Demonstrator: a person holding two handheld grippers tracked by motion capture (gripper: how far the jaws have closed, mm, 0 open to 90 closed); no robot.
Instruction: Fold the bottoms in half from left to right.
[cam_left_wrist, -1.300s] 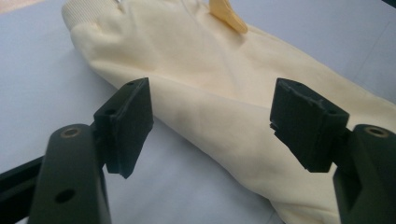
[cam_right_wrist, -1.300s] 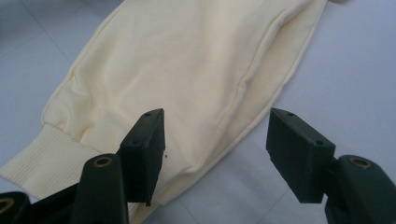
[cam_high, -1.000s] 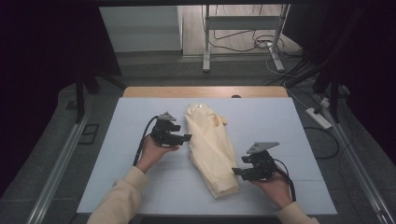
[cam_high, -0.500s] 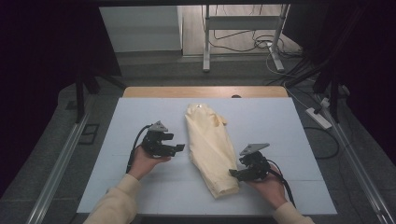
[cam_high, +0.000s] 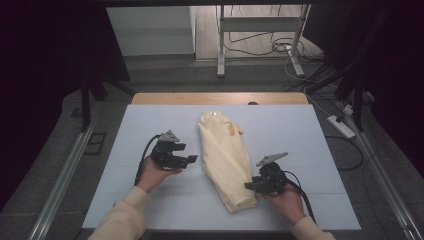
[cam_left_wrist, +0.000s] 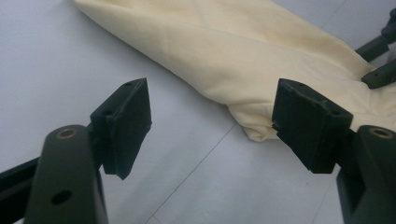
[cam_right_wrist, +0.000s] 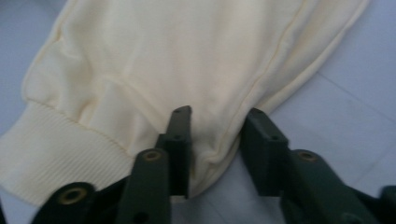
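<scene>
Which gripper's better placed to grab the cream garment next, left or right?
Right, probably. The right gripper already has its jaws astride a fold of the cream garment near the ribbed hem. The left gripper is open, off the cloth.

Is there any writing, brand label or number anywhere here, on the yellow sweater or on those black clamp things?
None can be read.
Pale yellow sweatshirt: plain fabric and ribbed hem, no print or readable tag.
Left gripper and right gripper: bare black jaws, no markings.
Table: plain surface, no lettering.
</scene>
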